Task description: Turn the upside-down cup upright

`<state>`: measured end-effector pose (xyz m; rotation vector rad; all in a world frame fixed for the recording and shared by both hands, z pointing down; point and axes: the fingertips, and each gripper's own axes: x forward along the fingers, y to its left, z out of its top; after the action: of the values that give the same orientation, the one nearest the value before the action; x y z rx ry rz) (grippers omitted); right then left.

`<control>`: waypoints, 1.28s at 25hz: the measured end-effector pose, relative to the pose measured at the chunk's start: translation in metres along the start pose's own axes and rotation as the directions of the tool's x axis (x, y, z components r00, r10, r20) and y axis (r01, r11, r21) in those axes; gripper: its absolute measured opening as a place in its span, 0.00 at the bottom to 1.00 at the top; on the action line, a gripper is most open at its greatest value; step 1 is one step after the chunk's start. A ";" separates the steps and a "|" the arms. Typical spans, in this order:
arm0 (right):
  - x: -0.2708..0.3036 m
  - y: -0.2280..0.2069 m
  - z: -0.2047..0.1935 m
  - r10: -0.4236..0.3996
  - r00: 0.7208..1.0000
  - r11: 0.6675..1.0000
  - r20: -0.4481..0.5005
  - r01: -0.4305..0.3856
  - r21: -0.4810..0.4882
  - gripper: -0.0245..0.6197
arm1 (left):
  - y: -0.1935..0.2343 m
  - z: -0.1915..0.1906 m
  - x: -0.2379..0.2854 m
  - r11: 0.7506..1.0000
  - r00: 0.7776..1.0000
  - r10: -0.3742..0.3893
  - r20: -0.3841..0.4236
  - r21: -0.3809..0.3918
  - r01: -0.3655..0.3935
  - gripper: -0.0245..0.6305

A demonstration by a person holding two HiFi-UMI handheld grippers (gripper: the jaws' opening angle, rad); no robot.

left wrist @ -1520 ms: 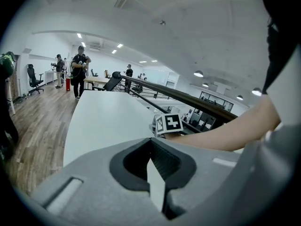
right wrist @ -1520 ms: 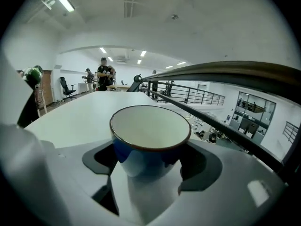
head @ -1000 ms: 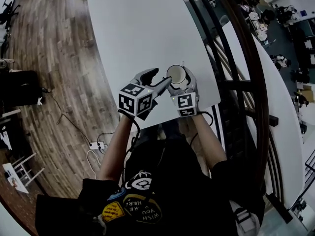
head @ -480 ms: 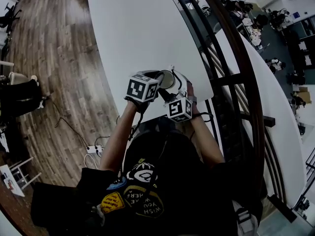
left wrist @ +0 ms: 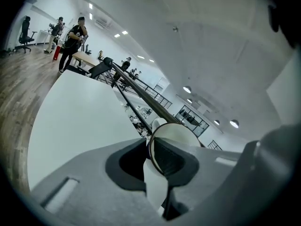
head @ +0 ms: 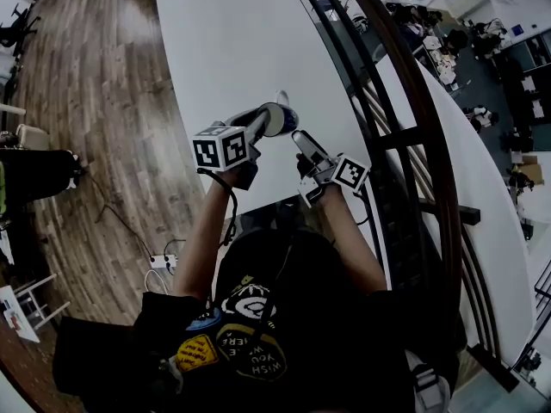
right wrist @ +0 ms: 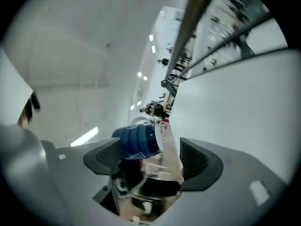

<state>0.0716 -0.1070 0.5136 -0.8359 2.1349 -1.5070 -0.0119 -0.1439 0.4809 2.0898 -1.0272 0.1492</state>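
Clearly the left tongs [left wrist: 159, 164] have the cup [left wrist: 174, 132] by its wall; they have just been closing, and one pad sits inside the mouth and the other outside, pinched nearly together on the thin white side. The cup is held off the surface [head: 232, 41], tilted, over its near right part (blue outside, white inside); in the head view it sits at the tip of the left tongs, beyond their marker cube [head: 222, 147]. The right tongs [right wrist: 150, 163] stand wide apart and grip nothing; their own view shows the blue cup in the gap between the pads, which are not on it; in the head view they are just beside the cup, nearer the dark railing [head: 405, 101]. Wooden floor [head: 77, 101] lies to the left.
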 end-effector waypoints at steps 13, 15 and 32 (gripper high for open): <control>0.038 0.009 0.011 0.315 0.917 0.599 0.246 -0.393 0.698 0.71 | -0.034 -0.030 0.008 0.986 0.993 -0.109 0.046 0.130 0.103 0.13; 0.042 0.006 0.014 0.300 0.925 0.640 0.232 -0.375 0.670 0.71 | -0.031 -0.035 0.011 0.979 0.992 -0.121 0.034 0.170 0.114 0.13; 0.167 -0.209 0.051 -0.527 0.835 0.312 0.158 0.363 -0.878 0.70 | 0.158 -0.096 -0.034 0.923 0.931 0.365 -0.022 0.142 -0.358 0.04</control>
<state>0.0296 -0.3048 0.6957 -1.8541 3.0013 -0.4265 -0.1254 -0.1136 0.6274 1.9839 -1.4007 0.4644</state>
